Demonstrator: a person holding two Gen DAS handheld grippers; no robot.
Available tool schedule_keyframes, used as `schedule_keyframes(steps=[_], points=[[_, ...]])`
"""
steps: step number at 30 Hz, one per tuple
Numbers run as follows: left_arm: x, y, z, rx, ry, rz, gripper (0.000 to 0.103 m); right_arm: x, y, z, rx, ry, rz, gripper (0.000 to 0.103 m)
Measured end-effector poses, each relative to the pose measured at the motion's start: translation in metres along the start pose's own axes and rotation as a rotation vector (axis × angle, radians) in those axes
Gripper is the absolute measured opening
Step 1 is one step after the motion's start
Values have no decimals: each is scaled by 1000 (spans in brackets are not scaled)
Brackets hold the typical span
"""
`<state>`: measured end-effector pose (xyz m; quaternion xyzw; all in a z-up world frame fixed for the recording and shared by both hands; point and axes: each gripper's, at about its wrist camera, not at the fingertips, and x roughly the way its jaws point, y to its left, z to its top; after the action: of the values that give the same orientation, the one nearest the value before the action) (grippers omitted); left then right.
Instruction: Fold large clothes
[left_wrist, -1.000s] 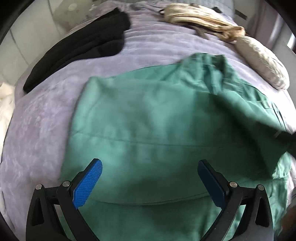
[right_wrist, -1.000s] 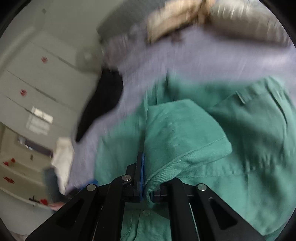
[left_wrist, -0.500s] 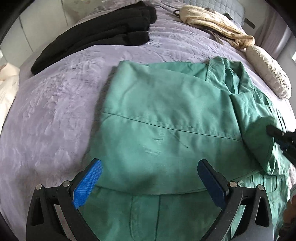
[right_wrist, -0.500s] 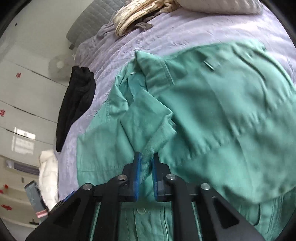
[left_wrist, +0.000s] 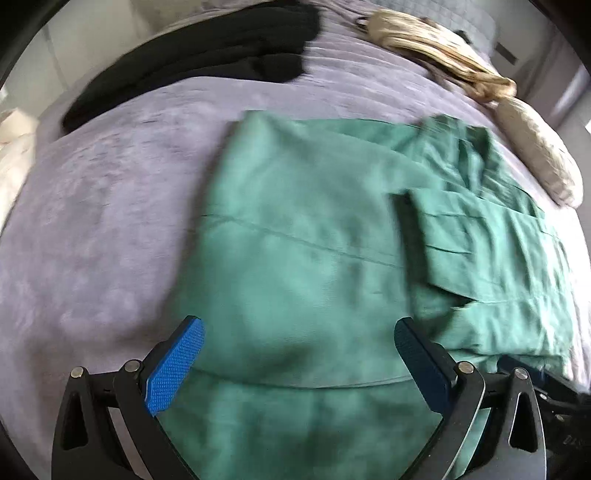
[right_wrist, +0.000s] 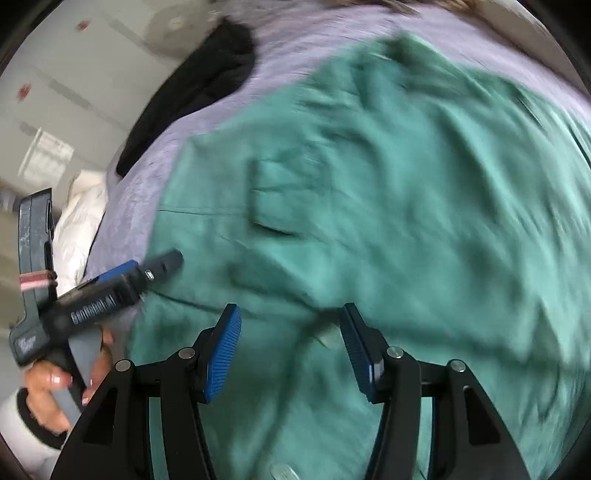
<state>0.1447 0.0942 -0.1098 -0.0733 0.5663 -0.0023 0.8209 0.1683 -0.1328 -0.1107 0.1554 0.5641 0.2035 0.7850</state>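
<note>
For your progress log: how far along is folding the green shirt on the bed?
Done: the green shirt lies on the bed with its sleeve folded across.
In hand: nothing; the right tongs are opening, empty, and the left tongs are open.
Left: further folds.

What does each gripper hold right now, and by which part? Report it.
Nothing. The left gripper is open above the green shirt; the right gripper is opening, with nothing between its fingers.
</note>
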Motion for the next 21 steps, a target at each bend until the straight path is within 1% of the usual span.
schedule_keyframes(steps=[2, 5, 8, 11, 12, 14, 15, 16, 17, 18, 19, 21], points=[[6, -17, 3, 23, 13, -38, 103, -17, -34, -14, 112, -6, 1, 60], [14, -40, 11, 46, 14, -64, 103, -38, -80, -27, 262, -43, 0, 61], [28, -58, 31, 76, 11, -89, 103, -68, -133, -45, 451, -127, 14, 63], [51, -67, 58, 69, 27, -117, 103, -89, -171, -55, 594, -209, 70, 63], [56, -70, 66, 65, 26, -129, 102, -93, -178, -56, 624, -230, 81, 64], [62, -77, 78, 76, 8, -130, 75, -100, -195, -57, 679, -272, 104, 64], [62, -81, 82, 88, 9, -136, 44, -100, -199, -57, 695, -285, 113, 64], [62, -85, 86, 93, 12, -144, 26, -100, -202, -56, 708, -296, 123, 64], [60, -86, 89, 92, 10, -140, 25, -100, -205, -56, 718, -302, 130, 64], [56, -86, 94, 96, -6, -153, 18, -100, -206, -55, 723, -301, 134, 64], [54, -86, 96, 103, -19, -155, 16, -100, -207, -54, 719, -296, 134, 64], [53, -86, 107, 126, -40, -164, 15, -101, -204, -54, 689, -276, 125, 64]])
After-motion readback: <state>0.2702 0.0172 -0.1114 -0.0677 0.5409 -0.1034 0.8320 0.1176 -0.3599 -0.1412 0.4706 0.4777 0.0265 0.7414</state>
